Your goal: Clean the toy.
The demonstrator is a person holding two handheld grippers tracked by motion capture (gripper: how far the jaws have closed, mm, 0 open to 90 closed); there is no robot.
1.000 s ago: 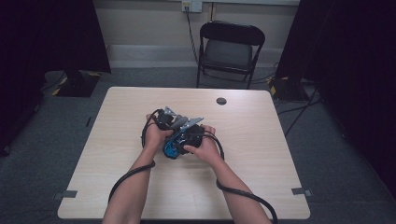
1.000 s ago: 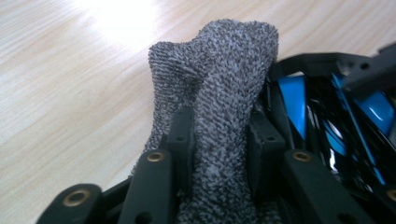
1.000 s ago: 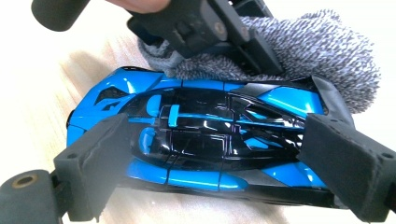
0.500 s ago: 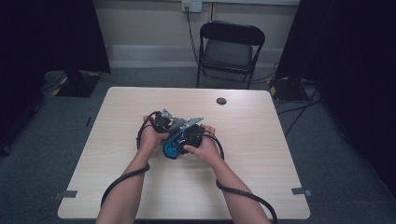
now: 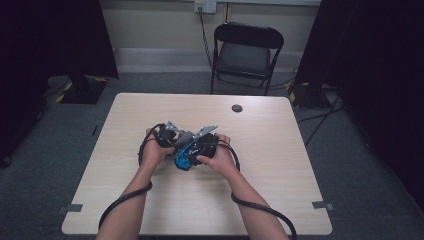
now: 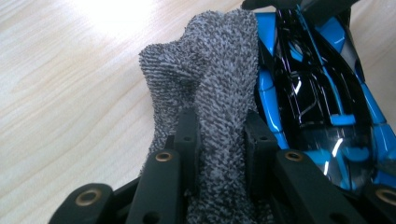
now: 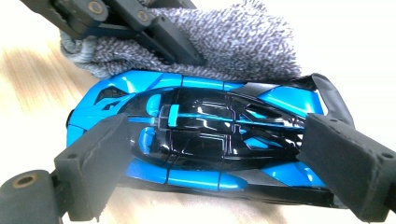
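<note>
A blue and black toy car point(image 7: 201, 135) lies on the pale wooden table point(image 5: 280, 200). My right gripper point(image 7: 219, 158) is shut on it, one pad on its nose and one on its tail. My left gripper point(image 6: 220, 121) is shut on a grey speckled cloth point(image 6: 210, 84), whose bunched end rests against the car's point(image 6: 317, 93) side. In the right gripper view the cloth point(image 7: 243, 42) lies along the car's far flank, with the left gripper's point(image 7: 154, 32) jaws clamped over it. In the high view both hands meet at the table's middle around the car point(image 5: 182, 159).
A small black round disc point(image 5: 237, 108) lies near the table's far edge. A black folding chair point(image 5: 246, 52) stands beyond the table. Black cables point(image 5: 260, 210) trail from both grippers toward the near edge.
My left hand, holding the cloth, has shifted a little to the left beside the car. The right hand and the car have stayed put.
</note>
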